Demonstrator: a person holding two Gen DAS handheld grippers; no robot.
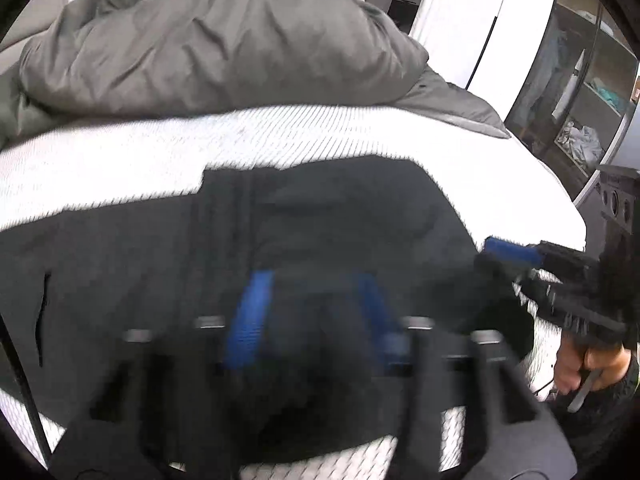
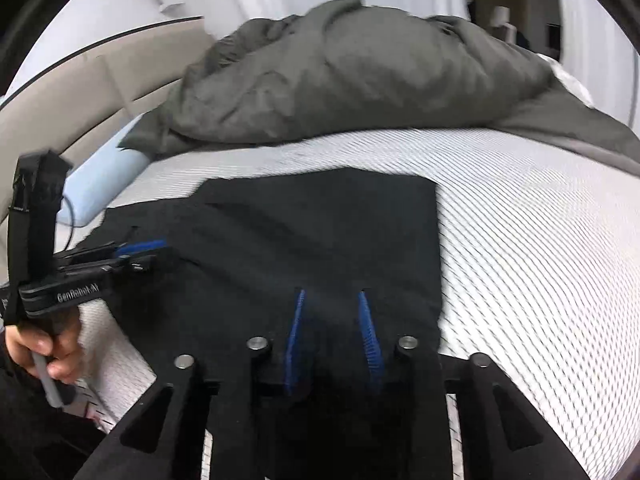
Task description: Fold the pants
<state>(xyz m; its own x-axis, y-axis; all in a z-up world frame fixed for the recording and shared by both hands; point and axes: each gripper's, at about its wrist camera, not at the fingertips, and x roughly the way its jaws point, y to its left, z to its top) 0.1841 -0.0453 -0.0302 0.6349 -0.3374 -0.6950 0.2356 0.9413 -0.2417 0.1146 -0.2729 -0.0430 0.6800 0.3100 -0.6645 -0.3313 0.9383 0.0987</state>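
Black pants (image 2: 320,240) spread flat on the bed (image 2: 520,240), near its front edge. Left tool (image 1: 316,312) and right tool (image 2: 332,336) both spread, blue pads resting on the fabric. Grey duvet (image 1: 220,40) heaped beyond.

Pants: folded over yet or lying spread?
Cannot tell for sure. The black pants lie mostly flat on the striped mattress; layers don't show.

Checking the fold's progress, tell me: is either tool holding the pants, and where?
Cannot be told for sure. Both tools, left and right, sit at the near edge of the black pants with a gap between their fingers; cloth seems to lie between, but blur hides any pinch.
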